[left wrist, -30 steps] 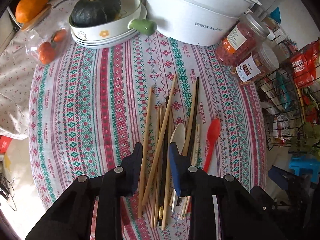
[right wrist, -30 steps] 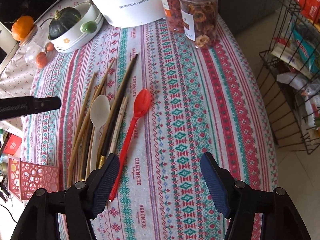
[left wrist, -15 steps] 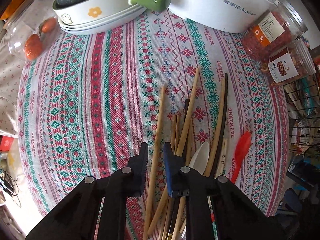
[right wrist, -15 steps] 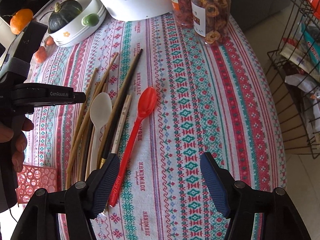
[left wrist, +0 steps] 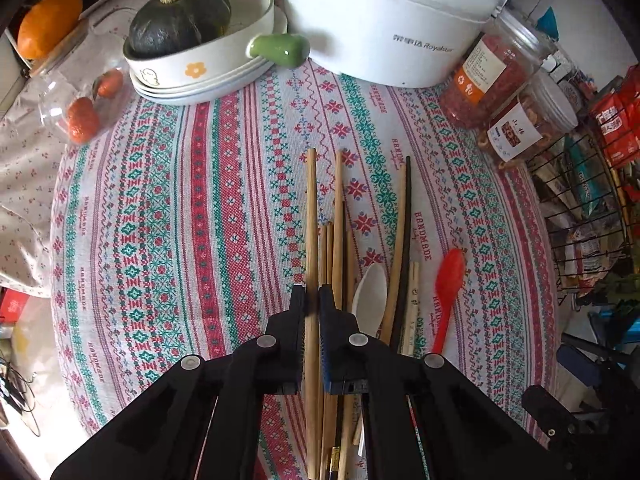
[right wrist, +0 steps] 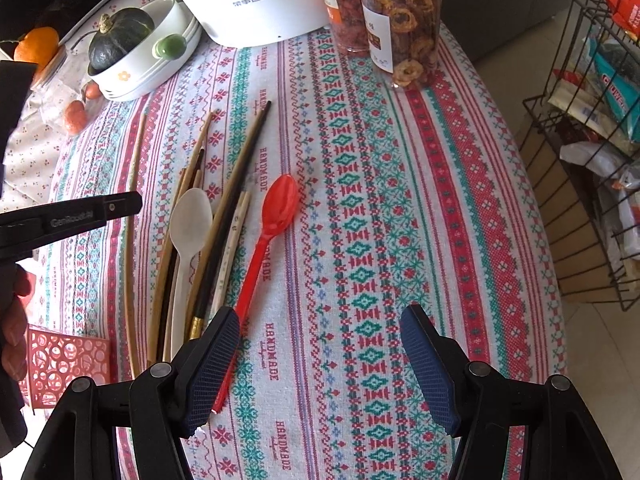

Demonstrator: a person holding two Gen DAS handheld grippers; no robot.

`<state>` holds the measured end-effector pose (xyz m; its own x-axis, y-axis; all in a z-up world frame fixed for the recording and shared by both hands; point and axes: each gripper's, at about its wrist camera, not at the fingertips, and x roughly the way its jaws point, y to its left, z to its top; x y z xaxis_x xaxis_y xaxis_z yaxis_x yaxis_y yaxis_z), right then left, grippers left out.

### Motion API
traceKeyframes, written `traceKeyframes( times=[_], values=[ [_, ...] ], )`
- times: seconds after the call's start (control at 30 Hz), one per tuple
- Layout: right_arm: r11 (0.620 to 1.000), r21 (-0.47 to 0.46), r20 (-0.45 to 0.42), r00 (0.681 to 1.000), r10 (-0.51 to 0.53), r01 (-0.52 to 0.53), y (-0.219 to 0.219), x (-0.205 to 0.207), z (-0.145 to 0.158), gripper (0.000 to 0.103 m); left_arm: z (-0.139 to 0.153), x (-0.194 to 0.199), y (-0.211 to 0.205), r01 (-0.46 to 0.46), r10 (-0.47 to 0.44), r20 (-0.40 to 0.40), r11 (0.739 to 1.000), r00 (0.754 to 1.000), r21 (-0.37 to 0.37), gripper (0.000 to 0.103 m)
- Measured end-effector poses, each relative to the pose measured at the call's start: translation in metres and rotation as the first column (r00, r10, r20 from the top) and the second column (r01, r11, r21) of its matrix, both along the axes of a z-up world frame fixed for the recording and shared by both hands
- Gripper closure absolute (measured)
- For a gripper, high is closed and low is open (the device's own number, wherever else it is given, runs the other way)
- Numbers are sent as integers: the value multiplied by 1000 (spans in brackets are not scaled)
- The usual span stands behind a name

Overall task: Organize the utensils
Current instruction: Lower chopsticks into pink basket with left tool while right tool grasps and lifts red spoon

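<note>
Several wooden and dark chopsticks lie in a loose bundle on the patterned tablecloth, with a white spoon (left wrist: 370, 298) (right wrist: 190, 220) and a red spoon (left wrist: 450, 276) (right wrist: 276, 216) beside them. My left gripper (left wrist: 313, 300) is shut on one long wooden chopstick (left wrist: 311, 216), the leftmost of the bundle, and holds it. In the right wrist view the left gripper (right wrist: 120, 206) shows from the side over that chopstick (right wrist: 132, 216). My right gripper (right wrist: 320, 332) is open and empty above the cloth, its left finger over the red spoon's handle.
A white rice cooker (left wrist: 392, 20), a bowl with a green squash (left wrist: 180, 20) and two food jars (right wrist: 400, 20) stand at the table's far side. A red perforated basket (right wrist: 64, 368) sits at the near left edge. A wire rack (right wrist: 592, 160) stands right of the table.
My left gripper has closed from open onto the leftmost wooden chopstick, which now points straight ahead. The right gripper has hardly moved.
</note>
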<state>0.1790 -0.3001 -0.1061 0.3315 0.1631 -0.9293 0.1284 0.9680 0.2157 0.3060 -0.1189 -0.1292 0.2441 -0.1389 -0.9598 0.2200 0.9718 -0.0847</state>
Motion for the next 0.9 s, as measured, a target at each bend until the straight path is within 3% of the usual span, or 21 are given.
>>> traceKeyframes(
  times=[0.13, 0.27, 0.43, 0.6, 0.77, 0.9],
  values=[
    [1000, 4, 3, 1000, 9, -9, 5, 1, 0, 32, 34, -20, 10, 27, -22, 56, 996, 998, -84, 97],
    [999, 36, -8, 999, 31, -31, 12, 4, -5, 41, 82, -59, 25, 87, -64, 141, 982, 988, -165, 97],
    [998, 34, -23, 998, 52, -51, 22, 10, -16, 53, 129, -118, 54, 149, -95, 253, 967, 963, -206, 97],
    [997, 81, -48, 999, 16, -12, 23, 23, -30, 65, 153, -165, 93, 139, -52, 340, 962, 939, -234, 97],
    [991, 133, -56, 998, -3, 11, 29, 40, -42, 75, 162, -187, 131, 98, 26, 428, 959, 904, -264, 97],
    [996, 86, -68, 998, -1, 7, 38, 50, -55, 79, 156, -191, 160, 57, 101, 461, 947, 881, -317, 97]
  ],
)
